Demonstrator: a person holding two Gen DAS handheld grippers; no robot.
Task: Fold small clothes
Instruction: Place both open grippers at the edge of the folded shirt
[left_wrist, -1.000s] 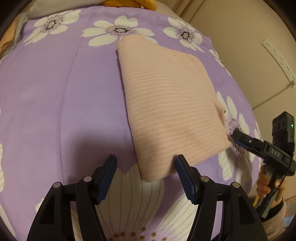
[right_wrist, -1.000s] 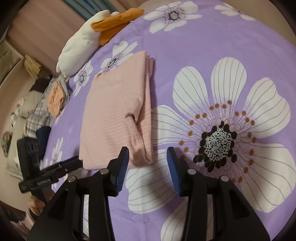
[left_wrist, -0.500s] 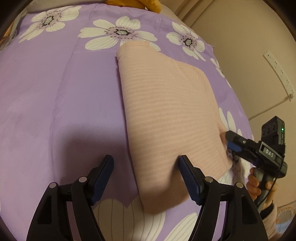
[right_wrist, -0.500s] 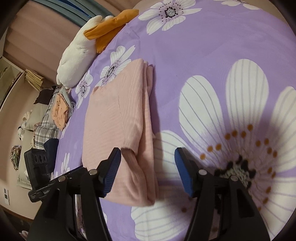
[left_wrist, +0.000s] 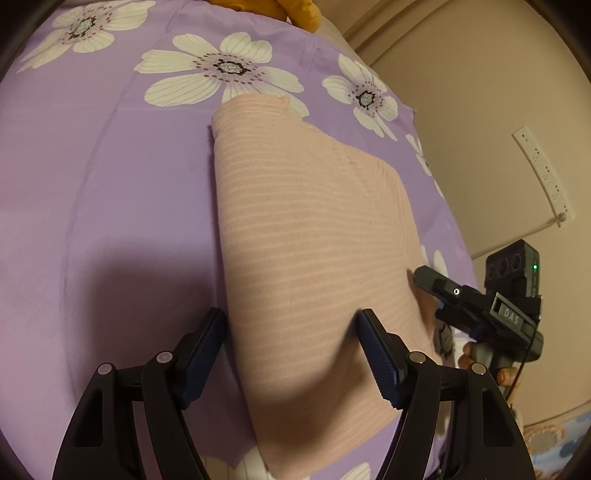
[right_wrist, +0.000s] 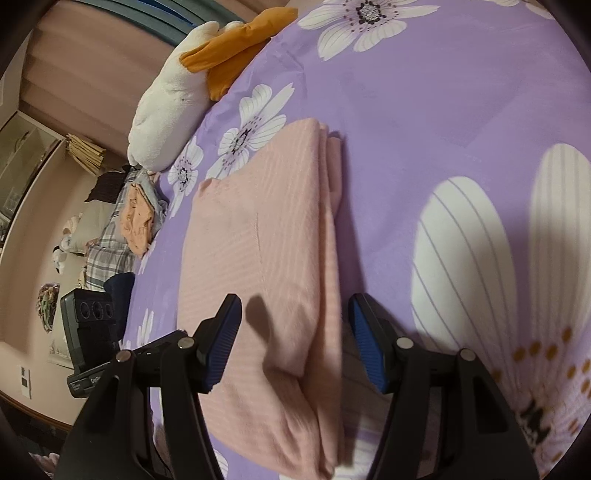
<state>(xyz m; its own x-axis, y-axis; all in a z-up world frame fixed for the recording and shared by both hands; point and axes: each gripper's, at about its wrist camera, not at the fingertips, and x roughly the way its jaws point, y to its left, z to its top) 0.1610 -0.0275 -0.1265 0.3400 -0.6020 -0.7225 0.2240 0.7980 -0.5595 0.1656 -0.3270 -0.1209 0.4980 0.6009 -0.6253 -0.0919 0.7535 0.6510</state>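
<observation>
both your left tongs (left_wrist: 291, 332) and right tongs (right_wrist: 293, 332) gape wide, empty, astride the pink shirt (left_wrist: 310, 236); pinch only the top layer between them and the fold peels apart.

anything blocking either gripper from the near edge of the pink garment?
Nothing visible. The left gripper and right gripper are both open and already straddle the near edge of the folded pink garment on the purple bedspread.

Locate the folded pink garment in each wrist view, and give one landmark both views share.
Left wrist: pink garment centre, running down between the left gripper fingers.
Right wrist: garment centre-left, between the right gripper fingers.
Shared landmark: orange-and-white plush at the top.
</observation>
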